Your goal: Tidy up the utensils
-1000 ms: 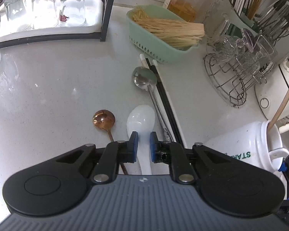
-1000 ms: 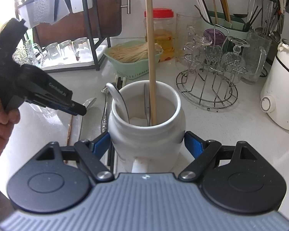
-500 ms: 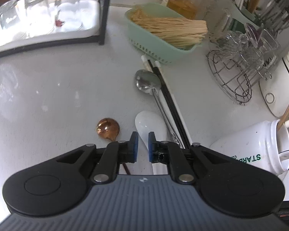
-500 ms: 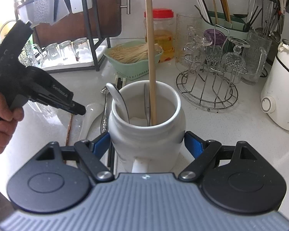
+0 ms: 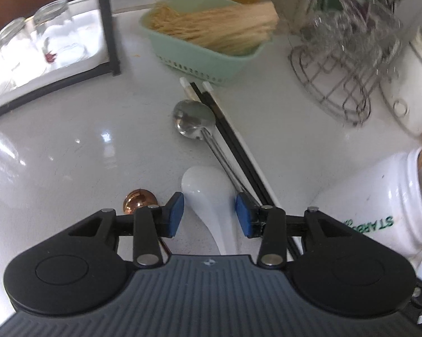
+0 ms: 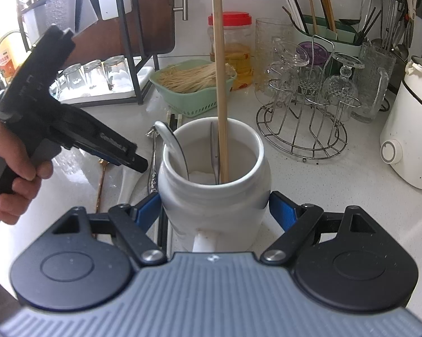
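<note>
A white ceramic spoon (image 5: 205, 188) lies on the counter between the blue pads of my left gripper (image 5: 209, 216). Its jaws are opening and the pads do not press on the spoon. A copper spoon (image 5: 137, 200) lies just left of it, a steel spoon (image 5: 192, 119) and black chopsticks (image 5: 227, 137) just right. My right gripper (image 6: 214, 209) is shut on a white mug (image 6: 213, 185), which holds a wooden stick (image 6: 219, 84), a white spoon (image 6: 171, 143) and a metal utensil (image 6: 215, 154). The left gripper (image 6: 137, 164) hovers left of the mug, held by a hand (image 6: 14, 174).
A green basket (image 5: 211, 59) of thin sticks stands behind the utensils. A wire rack (image 6: 303, 129) with glasses sits to the right, a white appliance (image 6: 407, 140) beyond it. Upturned glasses (image 6: 98, 73) stand on a tray under a black shelf frame (image 5: 106, 22) at the left.
My left gripper's jaws have spread apart and now straddle the white spoon. It has shifted along the counter and rolled a little. The right gripper and the mug have stayed put.
</note>
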